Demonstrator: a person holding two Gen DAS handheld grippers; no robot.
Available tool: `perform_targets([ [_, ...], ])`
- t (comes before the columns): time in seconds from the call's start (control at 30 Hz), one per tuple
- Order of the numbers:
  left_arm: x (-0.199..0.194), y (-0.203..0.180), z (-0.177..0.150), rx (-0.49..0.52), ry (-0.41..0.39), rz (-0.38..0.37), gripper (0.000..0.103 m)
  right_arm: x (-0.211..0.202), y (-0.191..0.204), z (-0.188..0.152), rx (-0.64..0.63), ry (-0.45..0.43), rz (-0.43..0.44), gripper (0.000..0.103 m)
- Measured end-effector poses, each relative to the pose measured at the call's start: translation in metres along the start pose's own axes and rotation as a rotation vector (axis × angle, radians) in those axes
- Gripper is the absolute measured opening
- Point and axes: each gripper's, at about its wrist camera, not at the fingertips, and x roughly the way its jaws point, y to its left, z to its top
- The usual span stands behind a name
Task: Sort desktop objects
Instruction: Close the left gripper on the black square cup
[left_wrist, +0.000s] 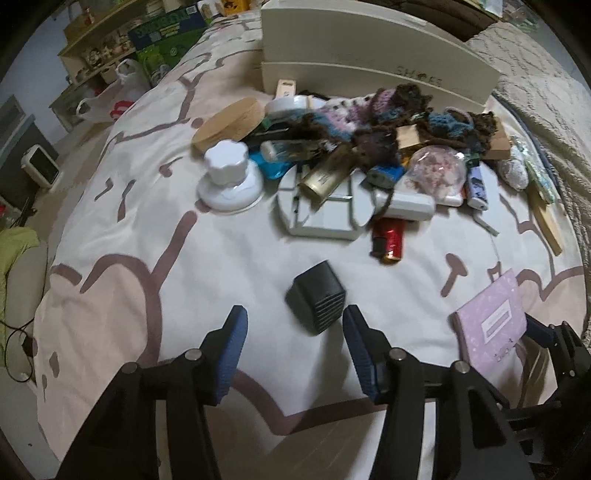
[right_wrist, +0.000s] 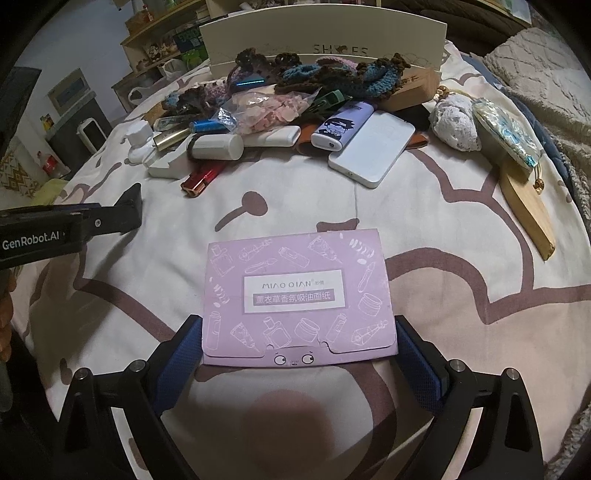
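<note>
Two blue-padded grippers are seen over one patterned bedspread (right_wrist: 443, 206). Between the wide-spread fingers of the right gripper (right_wrist: 299, 354) one lilac packet (right_wrist: 297, 295) is seen lying flat; whether the pads press its edges cannot be told. One small black box (left_wrist: 317, 301) is seen on the cloth just ahead of the left gripper (left_wrist: 295, 354), whose jaws are parted and grip nothing. Beyond, one white shoe box (right_wrist: 321, 40), one white power bank (right_wrist: 373, 147) and one red lighter (right_wrist: 201, 179) are seen in the clutter.

Blue bottle (left_wrist: 275, 166) half buried under the gold tube (left_wrist: 325, 177), purple packet (left_wrist: 491, 325) partly behind right tongs, shelf items (left_wrist: 107, 48) blurred
</note>
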Motion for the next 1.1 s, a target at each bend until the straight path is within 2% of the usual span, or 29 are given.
perform_targets([
  [0.1, 0.005, 0.006, -0.001, -0.022, 0.025, 0.008, 0.059, 0.001, 0.001, 0.000, -0.003, -0.001, -0.001, 0.098],
  [0.23, 0.007, 0.014, -0.001, -0.051, 0.034, 0.024, 0.062, 0.002, 0.001, 0.001, -0.006, -0.001, -0.001, 0.098],
  [0.6, 0.004, 0.030, 0.000, -0.100, 0.005, 0.162, 0.065, 0.002, 0.003, 0.000, -0.005, -0.002, -0.001, 0.099],
  [0.67, 0.002, 0.031, -0.001, -0.098, 0.000, 0.141, 0.065, 0.003, 0.003, 0.001, -0.005, -0.001, 0.000, 0.099],
  [0.77, -0.003, 0.023, -0.001, -0.052, -0.021, 0.053, 0.065, 0.002, 0.003, 0.001, 0.000, 0.005, 0.007, 0.099],
  [0.87, -0.006, 0.010, -0.001, -0.007, -0.039, 0.049, 0.065, 0.001, 0.002, 0.002, 0.021, 0.009, 0.028, 0.098],
  [1.1, 0.002, 0.003, 0.005, 0.009, -0.046, 0.047, 0.065, -0.003, -0.001, 0.004, 0.078, -0.007, 0.090, 0.099],
])
